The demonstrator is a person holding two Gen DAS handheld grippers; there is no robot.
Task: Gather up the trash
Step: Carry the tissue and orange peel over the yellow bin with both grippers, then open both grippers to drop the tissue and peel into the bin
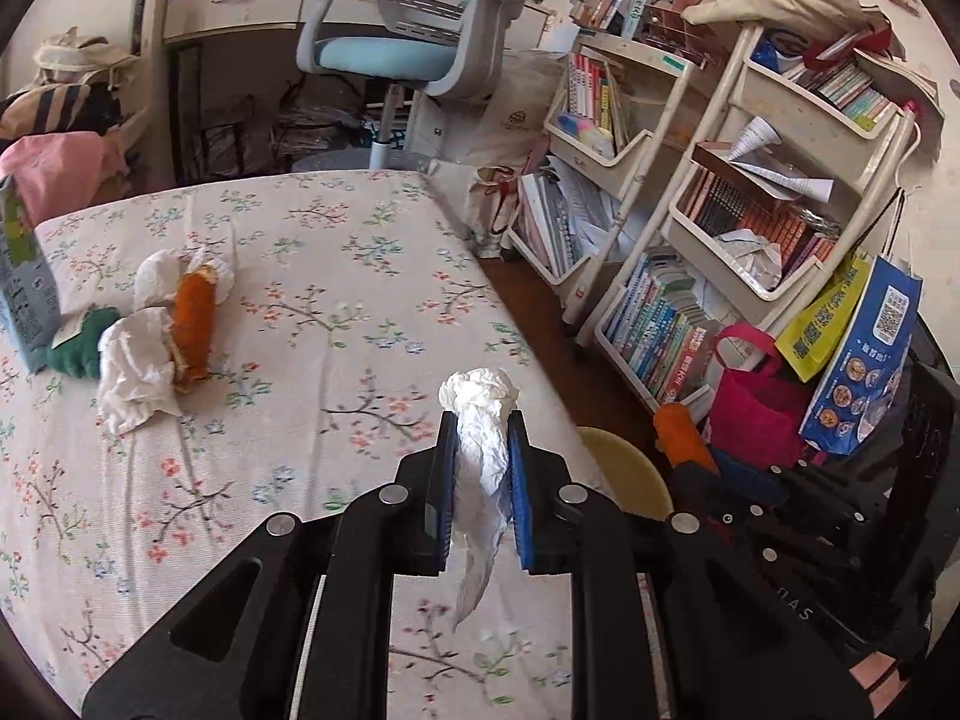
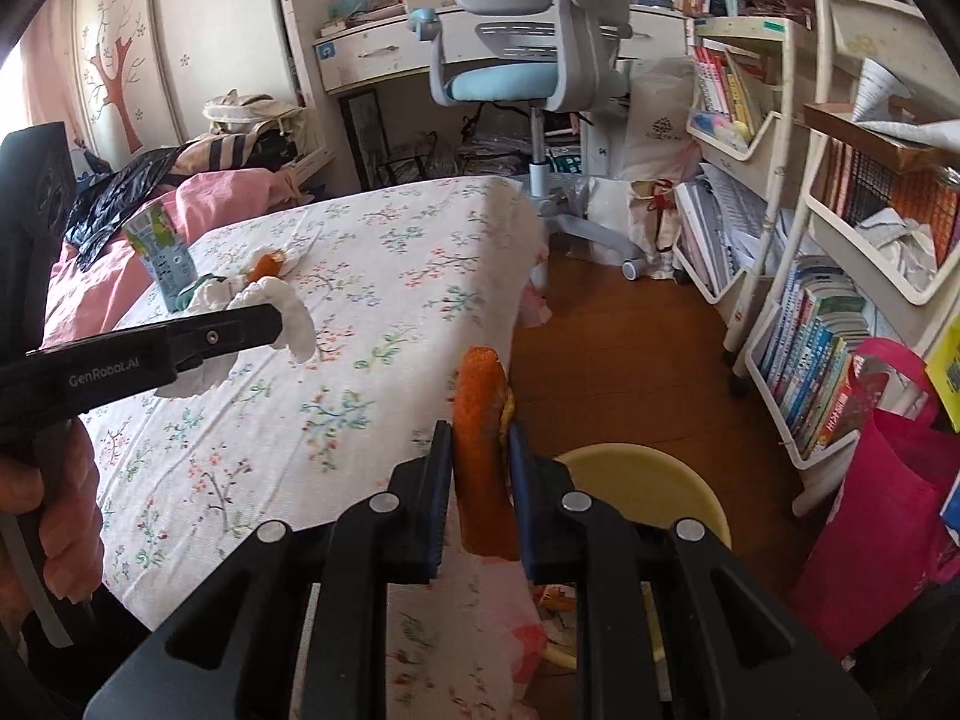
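My left gripper (image 1: pixel 482 423) is shut on a crumpled white tissue (image 1: pixel 480 387), which trails down between the blue pads above the floral bed sheet (image 1: pixel 360 276). My right gripper (image 2: pixel 480 435) is shut on a piece of orange peel (image 2: pixel 477 396), held over the bed's edge. Just beyond it on the floor stands a round yellow bin (image 2: pixel 648 480). In the right wrist view the left gripper (image 2: pixel 279 318) comes in from the left with its tissue (image 2: pixel 297 327). On the bed lie more orange peel (image 1: pixel 192 324), two white tissues (image 1: pixel 135 369), a green scrap (image 1: pixel 78 345) and a carton (image 1: pixel 24 294).
Book carts (image 1: pixel 750 228) and hanging bags (image 1: pixel 864 360) crowd the right side, with a red bag (image 2: pixel 888 480) on the floor. A blue desk chair (image 2: pixel 516 78) stands past the bed's foot. A hand (image 2: pixel 60 510) holds the left gripper. Clothes and bags are piled at the bed's far left.
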